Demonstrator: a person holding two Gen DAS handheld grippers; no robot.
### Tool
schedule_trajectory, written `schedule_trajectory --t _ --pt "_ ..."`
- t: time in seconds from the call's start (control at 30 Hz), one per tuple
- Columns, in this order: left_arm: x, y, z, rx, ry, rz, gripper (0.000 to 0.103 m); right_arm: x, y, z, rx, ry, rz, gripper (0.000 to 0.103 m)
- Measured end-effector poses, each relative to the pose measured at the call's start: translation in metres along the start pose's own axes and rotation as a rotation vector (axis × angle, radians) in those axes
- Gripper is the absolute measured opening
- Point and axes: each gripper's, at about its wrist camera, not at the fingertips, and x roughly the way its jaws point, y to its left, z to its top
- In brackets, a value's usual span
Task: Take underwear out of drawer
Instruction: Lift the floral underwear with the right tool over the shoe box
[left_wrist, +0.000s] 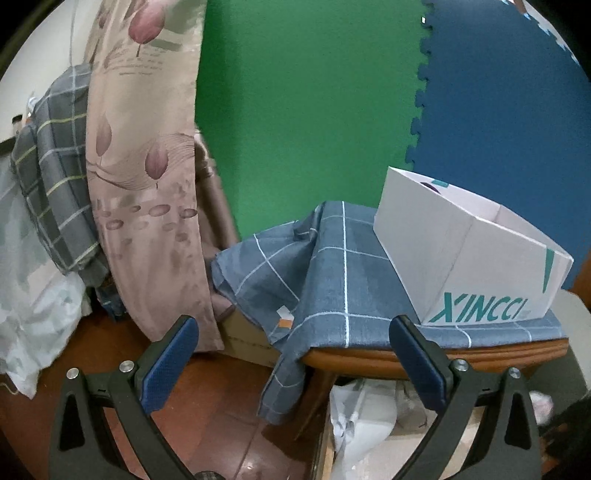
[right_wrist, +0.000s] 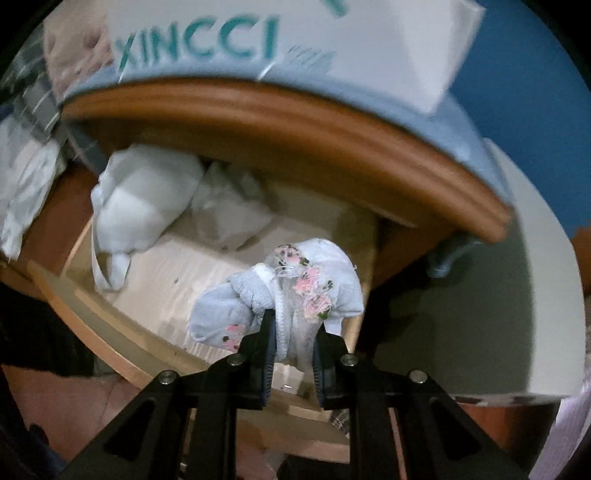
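- Where the right claw (right_wrist: 293, 332) pinches it, low centre, the pale floral underwear (right_wrist: 295, 284) hides its fingertips above the blurred open drawer (right_wrist: 155, 280).
- Left claw (left_wrist: 295, 332) gapes wide, empty, before the cloth-covered tabletop (left_wrist: 369, 356).

**Materials and surfaces**

The underwear (right_wrist: 295, 284) is soft knitted cloth with lace. The drawer (right_wrist: 207, 266) is pale matt wood. The worktop (left_wrist: 369, 356) edge is glossy wood under woven checked cloth (left_wrist: 332, 273). The box (left_wrist: 461, 258) is smooth matt cardboard.
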Motion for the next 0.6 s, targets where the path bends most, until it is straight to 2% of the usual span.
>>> schedule_trajectory --t 0.17,0.6 --pt "0.000 -0.002 -0.002 0.008 0.008 -0.010 0.102 -0.027 -0.010 -0.004 0.054 -0.040 -0.060 0.017" --pt "-0.001 0.000 -0.002 -0.006 0.018 -0.008 0.102 -0.100 -0.027 0.008 0.127 -0.145 -0.114 0.017"
